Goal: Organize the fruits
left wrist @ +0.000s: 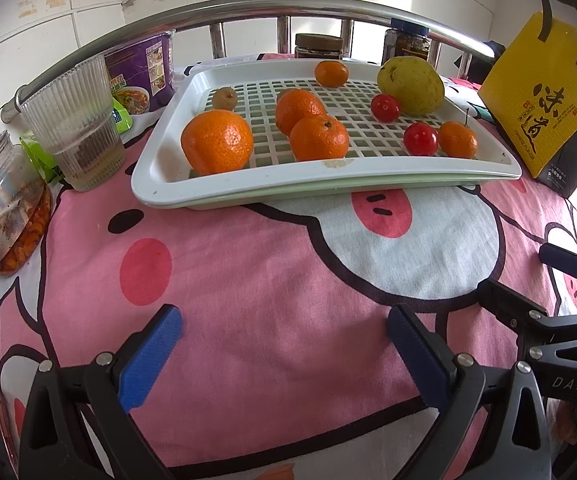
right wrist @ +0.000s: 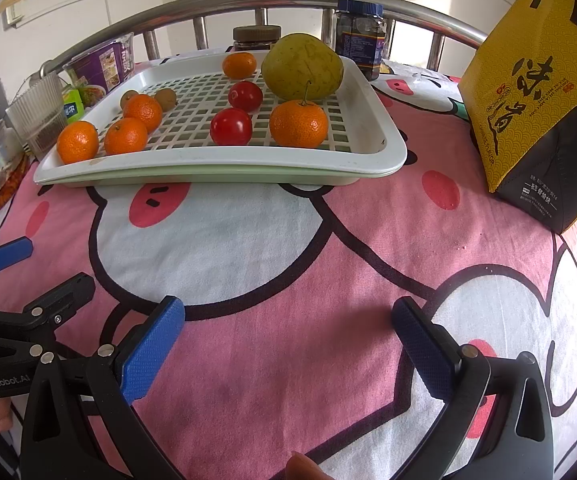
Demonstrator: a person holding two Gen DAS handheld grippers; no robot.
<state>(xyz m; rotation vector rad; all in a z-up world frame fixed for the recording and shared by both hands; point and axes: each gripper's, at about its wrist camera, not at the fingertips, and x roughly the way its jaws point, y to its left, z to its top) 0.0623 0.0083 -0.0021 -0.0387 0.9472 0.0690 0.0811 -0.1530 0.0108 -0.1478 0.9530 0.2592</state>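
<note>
Blue-padded fingers of the left gripper [left wrist: 284, 344] spread wide apart in the left wrist view, holding nothing, low over the pink cartoon cloth [left wrist: 256, 264]. Beyond them sits the white slotted tray [left wrist: 328, 166], stacked on a pale green one. On the tray lie five oranges: a large orange [left wrist: 217, 142] at its near left corner, two touching each other near the middle, a stemmed orange [left wrist: 458, 139] toward the near right, and a far orange [left wrist: 331, 73] by the back rim. Two red tomatoes [left wrist: 420, 138] sit just left of the stemmed orange, and a yellow-green pear [left wrist: 411, 85] rests at the far right. Two small brown fruits lie at the tray's far left (one half hidden). Left of the tray stand a ribbed clear cup [left wrist: 77, 128] and a plastic jar [left wrist: 2, 208]; right of it, a yellow paper bag [left wrist: 544, 96]. The other gripper shows at the right edge.

From the right wrist view, the right gripper [right wrist: 288, 344] likewise gapes empty above the cloth, short of the tray [right wrist: 224, 168]. The pear [right wrist: 302, 66] is at the tray's far right, with the stemmed orange [right wrist: 298, 125] in front of it. Two dark jars stand behind the tray, and the yellow bag [right wrist: 528, 100] is well right of it.
</note>
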